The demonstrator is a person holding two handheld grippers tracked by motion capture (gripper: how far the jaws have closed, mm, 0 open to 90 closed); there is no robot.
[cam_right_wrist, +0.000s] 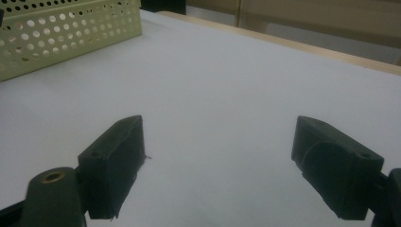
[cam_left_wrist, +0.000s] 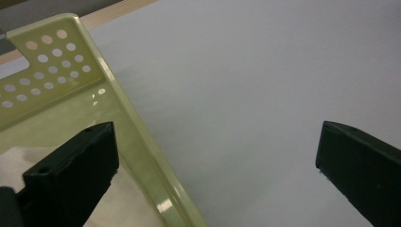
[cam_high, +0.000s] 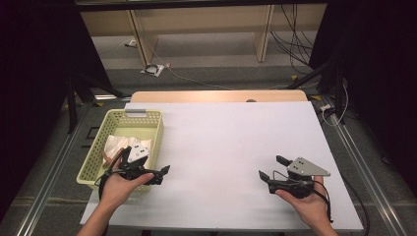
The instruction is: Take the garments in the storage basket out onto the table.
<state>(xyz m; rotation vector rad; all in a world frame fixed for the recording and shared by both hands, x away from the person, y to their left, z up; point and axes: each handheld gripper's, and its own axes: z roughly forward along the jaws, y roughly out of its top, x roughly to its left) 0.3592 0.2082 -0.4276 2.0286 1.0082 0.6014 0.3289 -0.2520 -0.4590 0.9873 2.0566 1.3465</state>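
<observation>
Item: white cloth (cam_high: 118, 145) inside the basket (cam_high: 156, 140), which we judge light, limp, best pinched at a fold; left gripper (cam_high: 158, 173) beside the basket and right gripper (cam_high: 271, 169) well away, both wide open, empty.

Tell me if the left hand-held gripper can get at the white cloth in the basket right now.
Probably yes. The left hand-held gripper is open at the basket edge, one jaw already over the inside. The white cloth lies uncovered in the open-topped basket.
</observation>
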